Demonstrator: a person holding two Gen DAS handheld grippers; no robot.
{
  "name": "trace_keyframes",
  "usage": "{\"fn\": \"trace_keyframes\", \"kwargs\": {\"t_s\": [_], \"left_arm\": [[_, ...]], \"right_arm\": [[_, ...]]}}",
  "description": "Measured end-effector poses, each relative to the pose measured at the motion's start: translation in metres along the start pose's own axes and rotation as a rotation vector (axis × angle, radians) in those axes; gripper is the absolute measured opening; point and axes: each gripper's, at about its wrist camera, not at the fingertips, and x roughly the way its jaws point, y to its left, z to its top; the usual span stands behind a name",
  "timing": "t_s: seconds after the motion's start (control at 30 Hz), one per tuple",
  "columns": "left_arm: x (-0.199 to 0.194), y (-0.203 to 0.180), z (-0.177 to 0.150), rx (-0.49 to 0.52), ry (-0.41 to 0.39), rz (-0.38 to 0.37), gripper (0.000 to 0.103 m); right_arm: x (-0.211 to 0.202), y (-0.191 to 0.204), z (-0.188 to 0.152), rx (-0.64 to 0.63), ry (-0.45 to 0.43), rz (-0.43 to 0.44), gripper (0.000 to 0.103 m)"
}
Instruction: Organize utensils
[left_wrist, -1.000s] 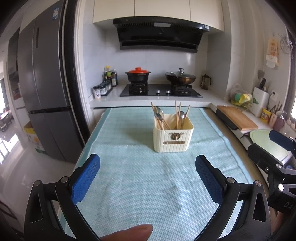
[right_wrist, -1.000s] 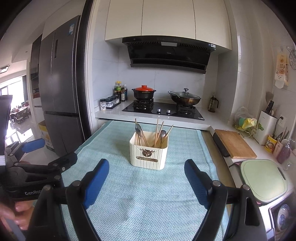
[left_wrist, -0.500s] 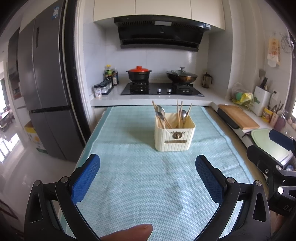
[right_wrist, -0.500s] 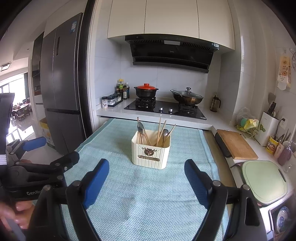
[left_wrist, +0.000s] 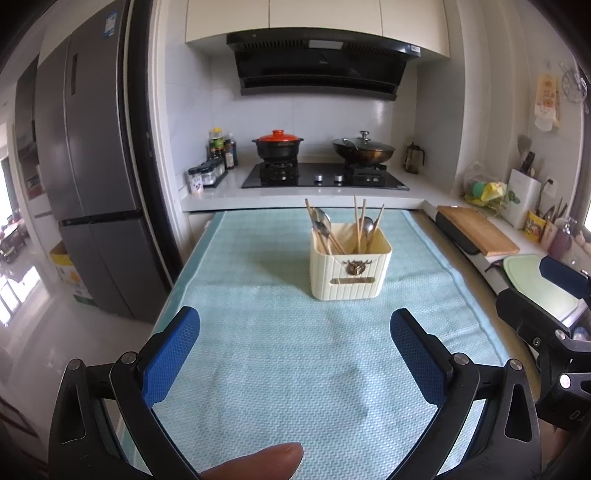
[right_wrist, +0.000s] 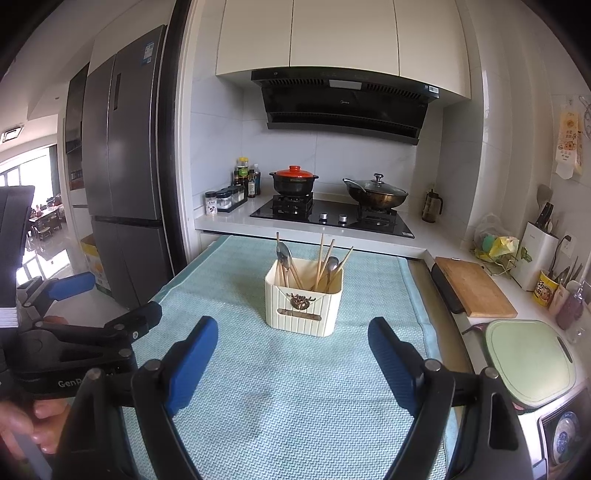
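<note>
A cream ribbed utensil holder (left_wrist: 350, 271) (right_wrist: 303, 304) stands upright on a light blue cloth (left_wrist: 288, 362) (right_wrist: 295, 387). Wooden chopsticks (left_wrist: 360, 225) (right_wrist: 322, 258) and metal spoons (left_wrist: 322, 221) (right_wrist: 283, 255) stick out of it. My left gripper (left_wrist: 293, 334) hovers over the near part of the cloth, open, blue pads wide apart with nothing between them. My right gripper (right_wrist: 291, 341) is likewise open and empty, short of the holder. Each gripper shows at the edge of the other's view.
Behind the cloth, a stove (left_wrist: 325, 177) carries a red-lidded pot (left_wrist: 277, 144) and a wok (left_wrist: 364, 151). A wooden cutting board (right_wrist: 474, 286) and a green board (right_wrist: 528, 360) lie to the right. A grey fridge (left_wrist: 85, 177) stands left. A fingertip (left_wrist: 258, 461) shows at the bottom.
</note>
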Motion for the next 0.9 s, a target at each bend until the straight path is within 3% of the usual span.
{"fn": "trace_keyframes", "kwargs": {"t_s": [0.9], "left_arm": [[0.0048, -0.0001, -0.0026, 0.013, 0.012, 0.003, 0.103]], "right_arm": [[0.0002, 0.0008, -0.0014, 0.0, 0.002, 0.001, 0.085]]}}
